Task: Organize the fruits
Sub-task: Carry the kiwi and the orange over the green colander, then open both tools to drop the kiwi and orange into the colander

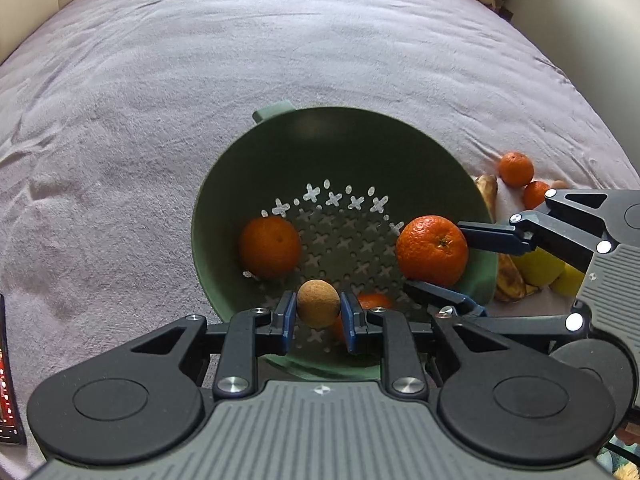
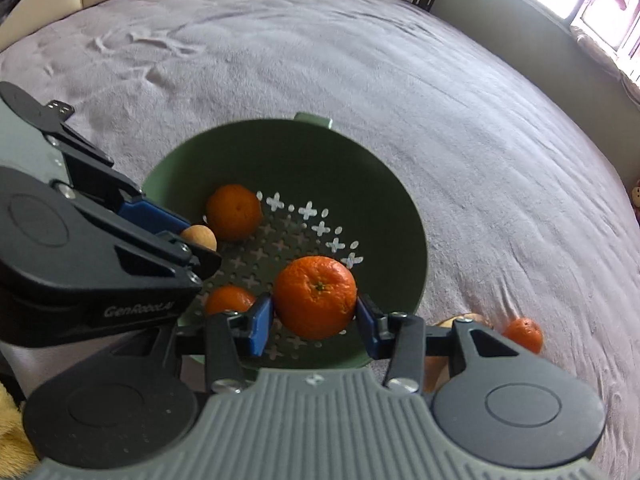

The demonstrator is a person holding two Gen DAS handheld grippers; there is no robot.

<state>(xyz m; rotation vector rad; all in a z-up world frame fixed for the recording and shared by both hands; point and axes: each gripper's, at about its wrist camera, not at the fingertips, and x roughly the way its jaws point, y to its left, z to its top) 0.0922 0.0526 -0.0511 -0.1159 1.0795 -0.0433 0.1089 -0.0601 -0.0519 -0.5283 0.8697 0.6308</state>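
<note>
A green colander sits on the lilac blanket, and both grippers hang over its bowl. My left gripper is shut on a small round brown fruit. Coming in from the right, my right gripper is shut on a tangerine. In the right wrist view the same tangerine fills the right gripper. There the left gripper reaches in from the left with the brown fruit. Two tangerines lie inside the colander.
Right of the colander on the blanket lie two loose tangerines, a browned banana and a yellow fruit. A dark device lies at the left edge. Open blanket stretches beyond the colander.
</note>
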